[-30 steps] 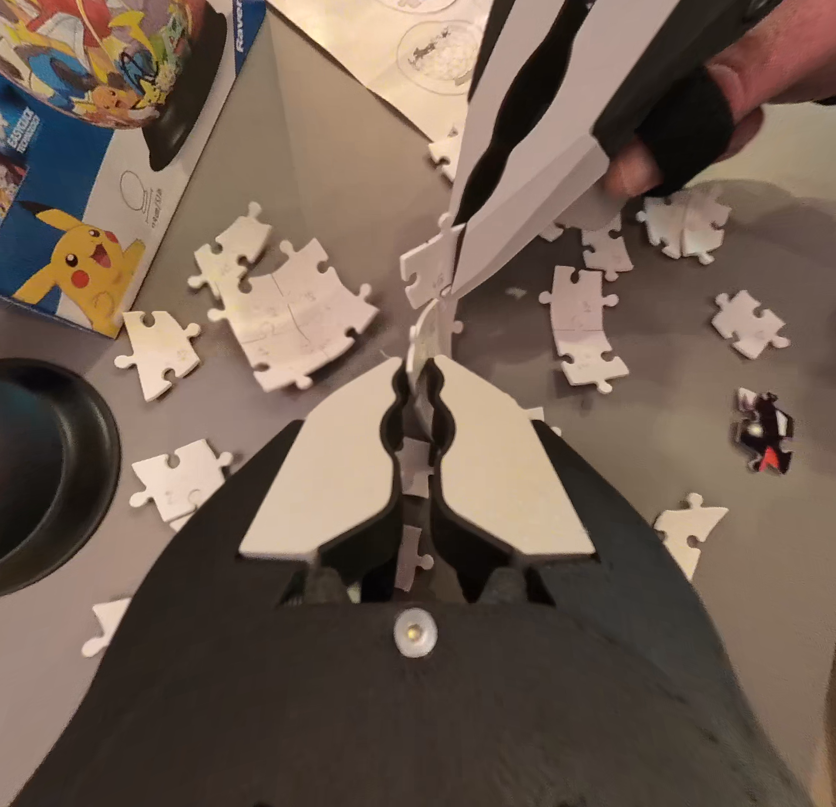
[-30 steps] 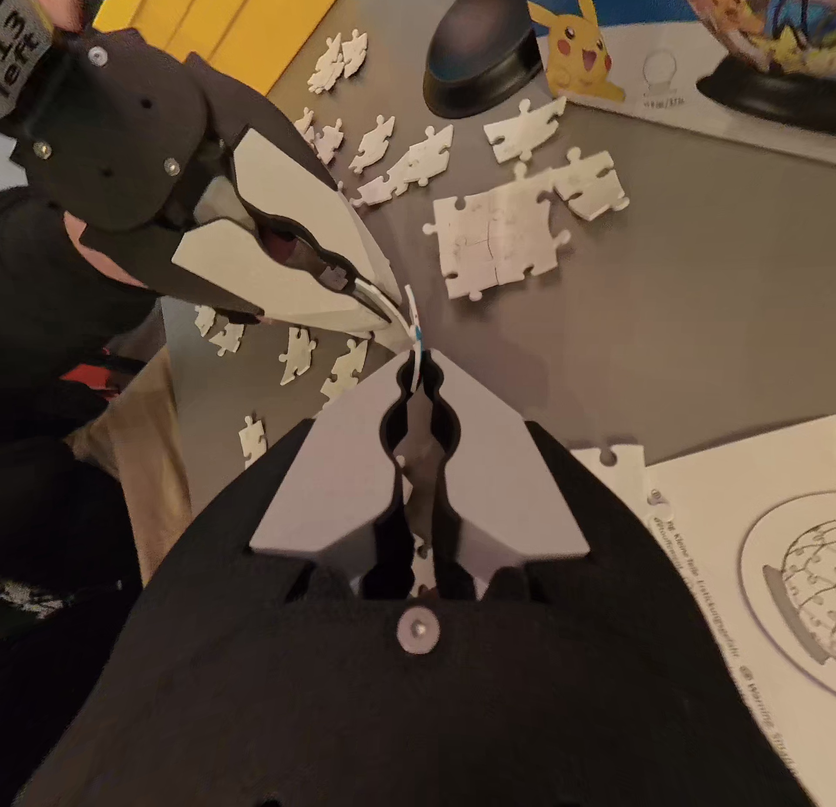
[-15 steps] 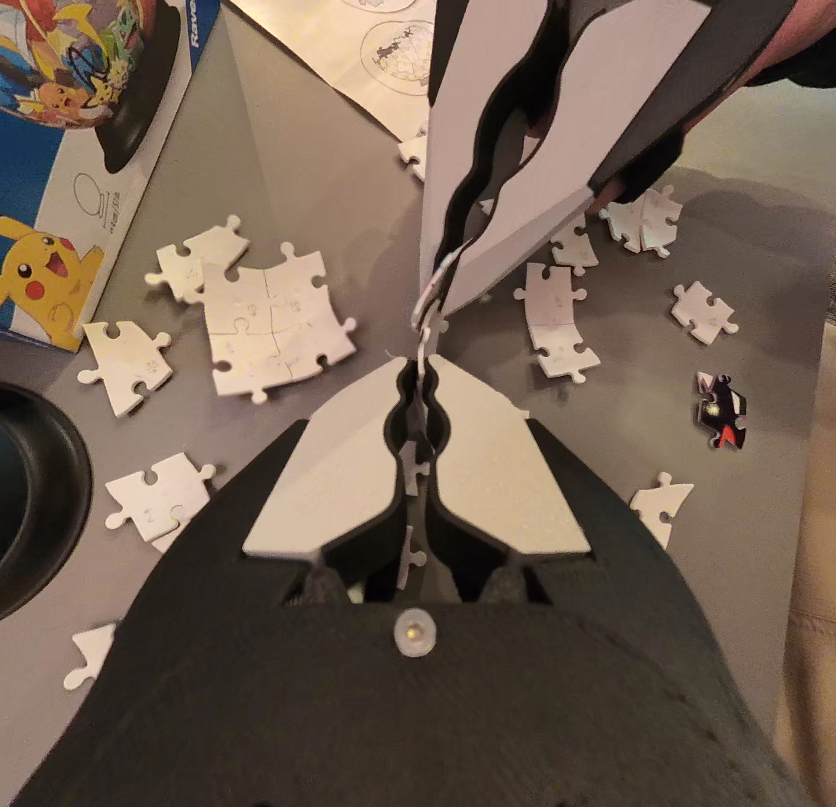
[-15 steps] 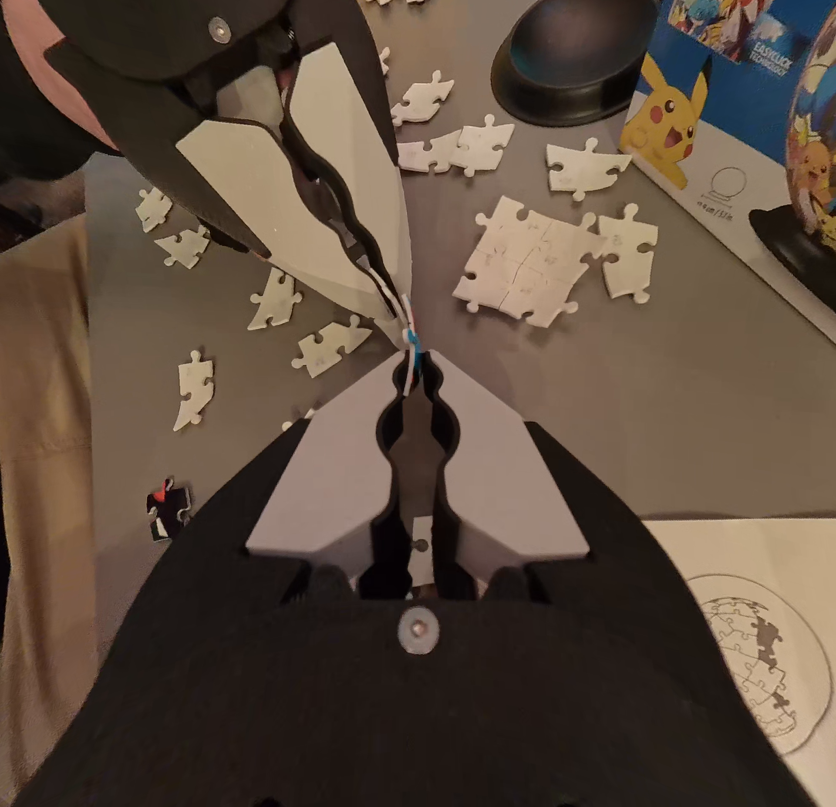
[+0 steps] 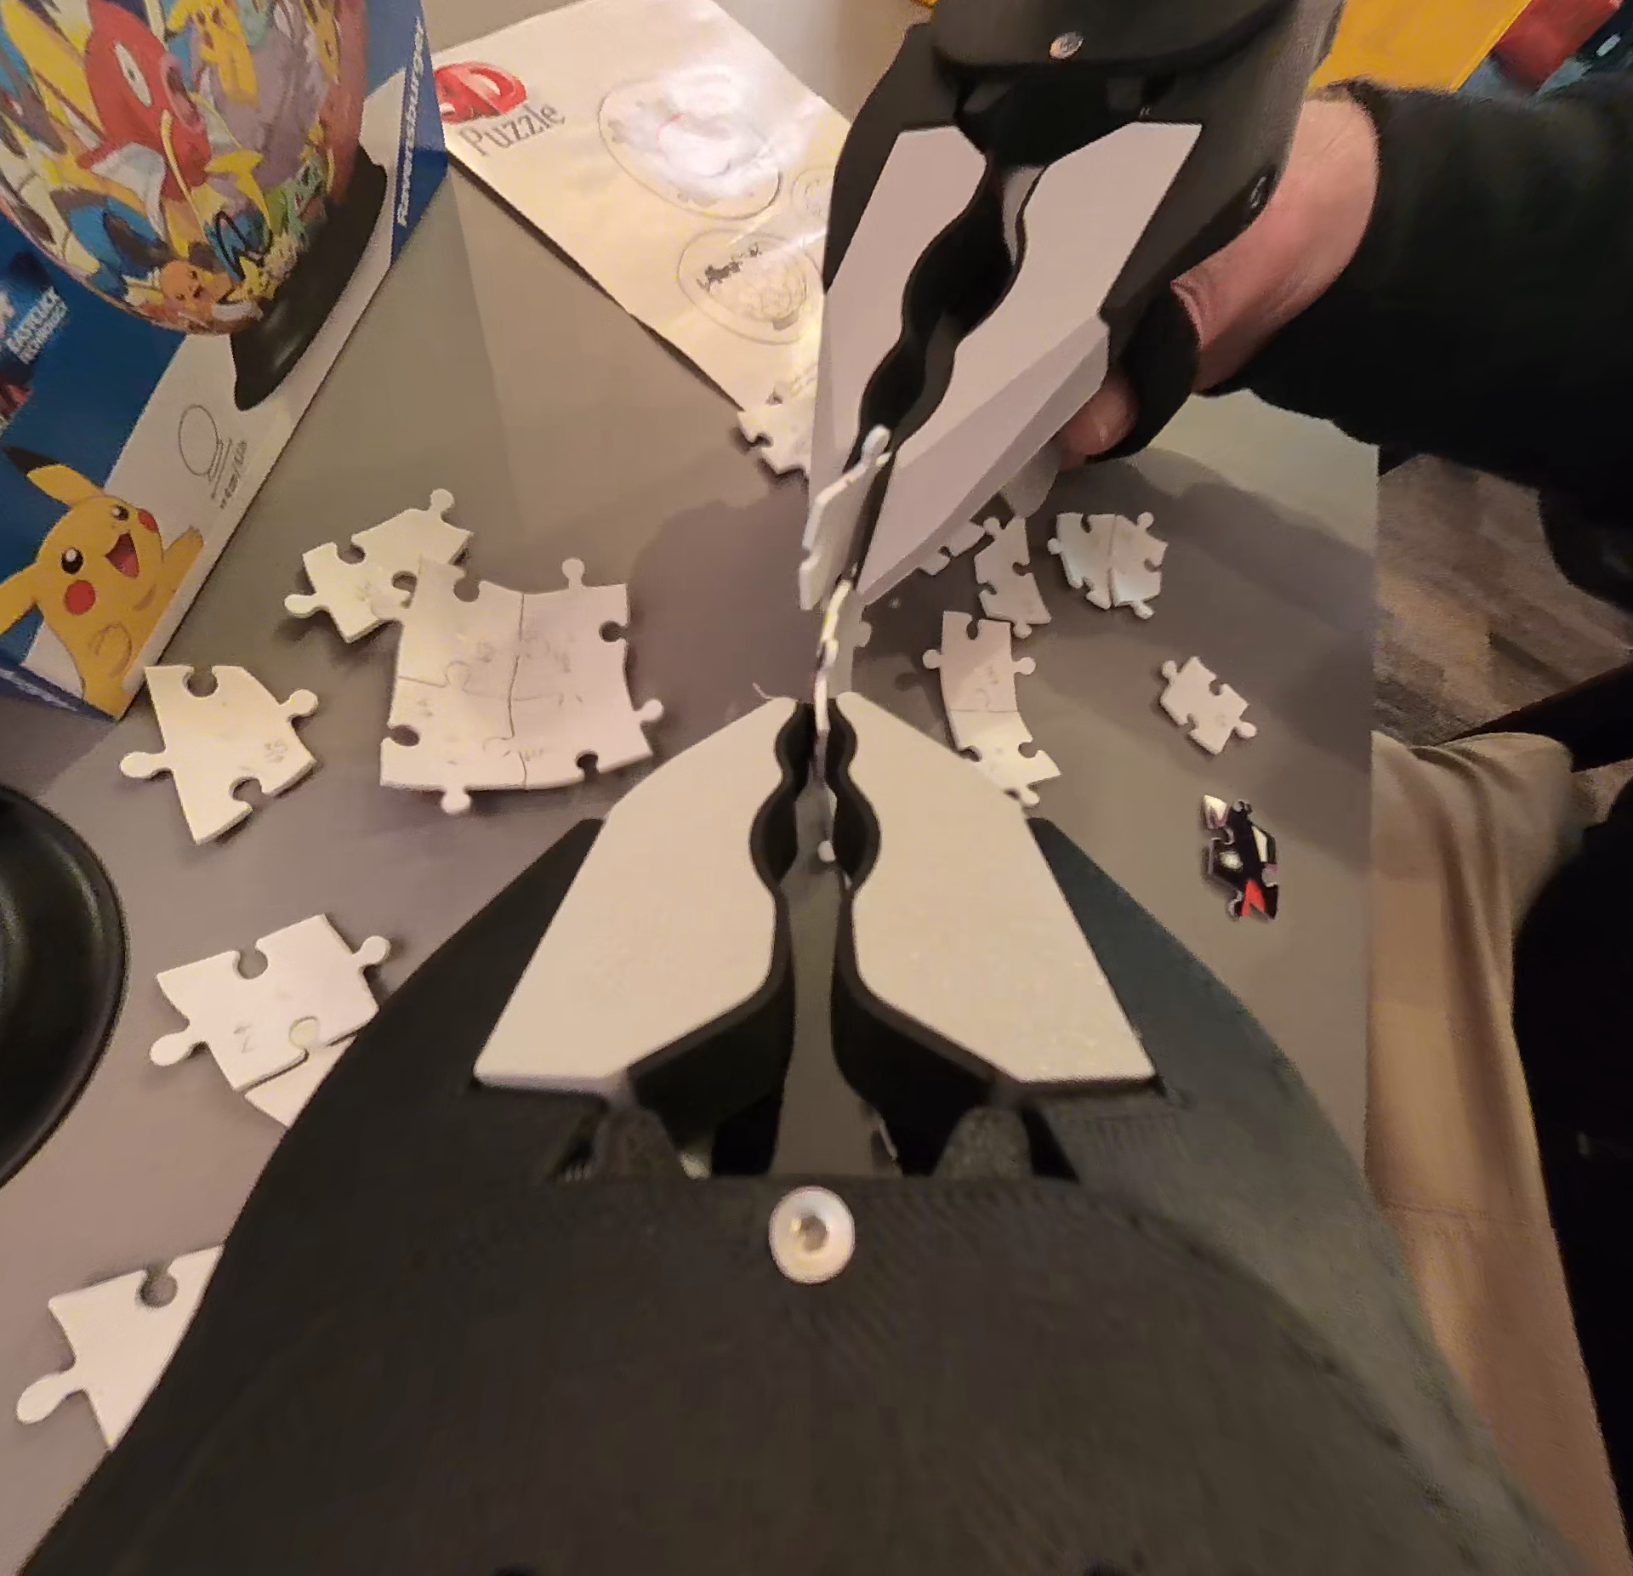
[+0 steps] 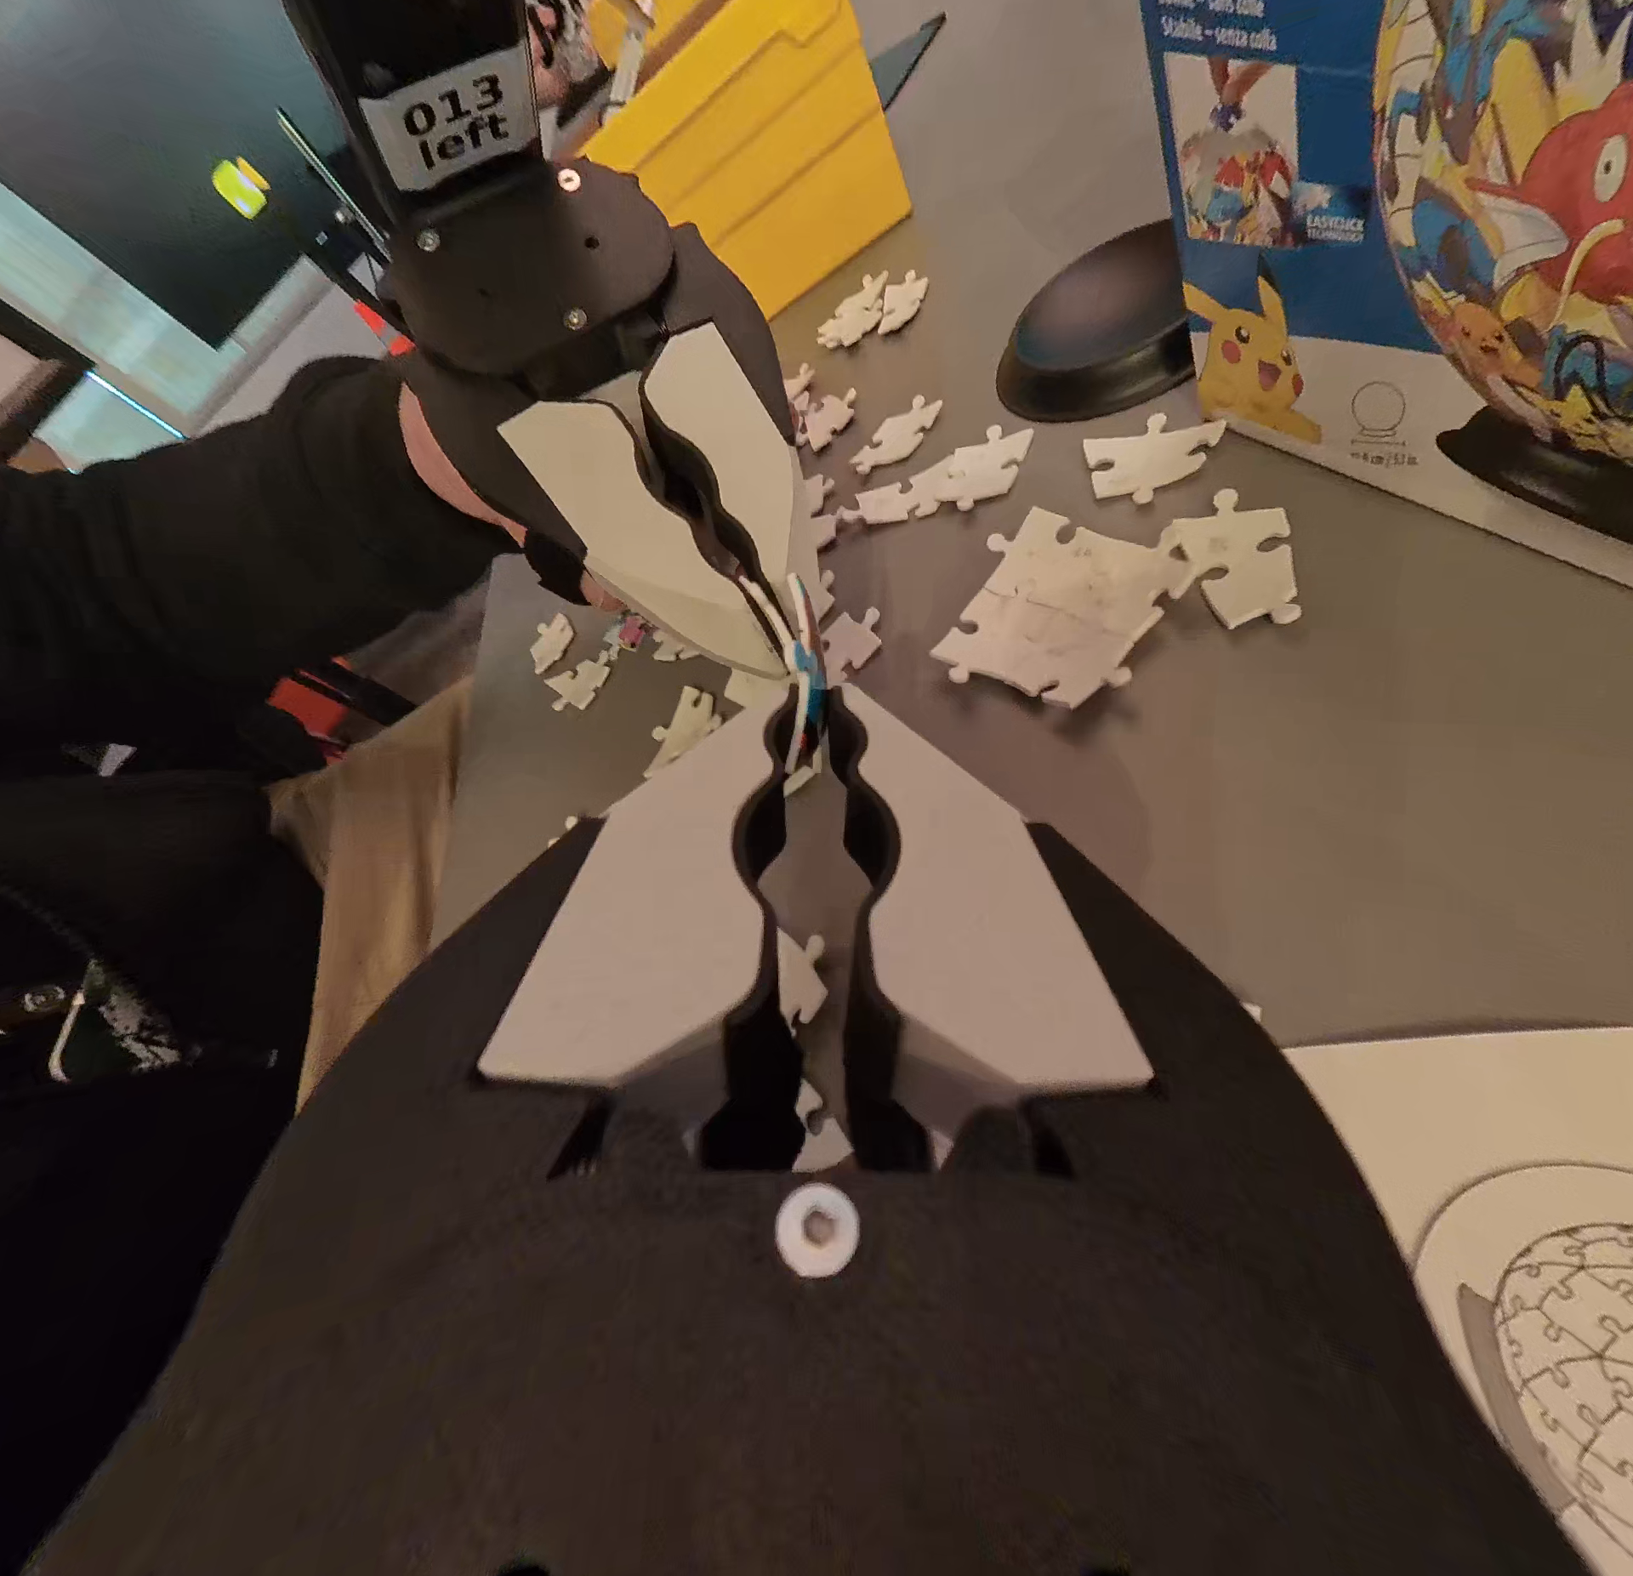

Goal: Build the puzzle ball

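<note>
Left fingers: the left gripper [image 5: 824,710] is pinching a puzzle piece [image 5: 826,738] edge-on between its pale fingertips, and the jaws are standing almost together.
Right fingers: the right gripper [image 6: 811,705] is clamping a second piece [image 6: 806,721], whose printed side is showing blue and red; its tips are gripping tight while the wavy gap behind them is standing wider.
Meeting point: both grippers are coming tip to tip above the grey table [image 5: 548,438], and the two held pieces are touching edge to edge; whether they are locked together cannot be told.
Joined patch: a block of assembled white-backed pieces [image 5: 517,685] is lying flat on the table, left of the fingertips in the left wrist view.
Loose pieces: more white-backed pieces [image 6: 910,425] are lying scattered about, and one face-up piece [image 5: 1241,858] is showing black and red near the table edge.
Box: the puzzle box [image 5: 115,332] is sitting at the far side.
Stand: a black round stand [image 6: 1096,341] is resting beside the box.
Sheet: an instruction sheet [image 5: 654,164] is lying just beyond the right gripper.
Bin: a yellow bin [image 6: 751,146] is standing behind the left gripper.
</note>
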{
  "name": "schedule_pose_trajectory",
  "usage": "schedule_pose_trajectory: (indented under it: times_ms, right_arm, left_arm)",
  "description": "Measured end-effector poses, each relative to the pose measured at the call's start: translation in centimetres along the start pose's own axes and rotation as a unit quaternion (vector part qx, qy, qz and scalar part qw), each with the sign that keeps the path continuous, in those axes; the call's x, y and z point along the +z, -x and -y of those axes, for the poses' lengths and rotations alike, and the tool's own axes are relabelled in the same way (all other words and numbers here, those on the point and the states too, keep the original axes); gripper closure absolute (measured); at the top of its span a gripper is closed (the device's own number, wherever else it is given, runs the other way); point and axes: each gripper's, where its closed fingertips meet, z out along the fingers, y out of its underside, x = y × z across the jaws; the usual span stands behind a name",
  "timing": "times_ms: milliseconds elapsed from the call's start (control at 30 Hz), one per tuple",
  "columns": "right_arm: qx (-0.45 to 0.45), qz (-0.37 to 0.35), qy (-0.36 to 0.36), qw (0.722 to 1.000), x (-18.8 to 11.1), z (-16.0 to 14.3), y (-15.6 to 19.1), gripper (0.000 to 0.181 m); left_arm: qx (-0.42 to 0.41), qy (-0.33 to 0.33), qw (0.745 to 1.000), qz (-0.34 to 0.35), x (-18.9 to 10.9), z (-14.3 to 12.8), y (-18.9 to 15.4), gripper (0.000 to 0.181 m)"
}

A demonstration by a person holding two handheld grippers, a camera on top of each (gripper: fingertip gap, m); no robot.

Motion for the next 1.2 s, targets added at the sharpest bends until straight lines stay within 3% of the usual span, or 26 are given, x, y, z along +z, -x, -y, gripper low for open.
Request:
schedule_pose_trajectory:
  times_ms: [167,367,867,1200]
  right_arm:
    - [0.018,0.022,-0.043,0.999,-0.9,1.3,0.4,0.181]
    - [0.001,0.016,-0.036,0.999,-0.7,1.2,0.5,0.181]
    - [-0.088,-0.060,0.090,0.990,-0.1,-1.0,0.0,0.181]
    - [-0.083,-0.075,0.093,0.989,0.1,-1.1,-0.7,0.180]
  left_arm:
    - [-0.016,-0.018,1.000,-0.010,-0.5,0.2,0.0,0.179]
    - [-0.020,-0.024,0.999,-0.019,-0.4,0.4,-0.2,0.179]
    - [-0.021,0.030,0.999,0.000,0.2,-0.8,-0.1,0.179]
    - [-0.020,0.031,0.999,0.004,0.4,-1.0,0.0,0.179]
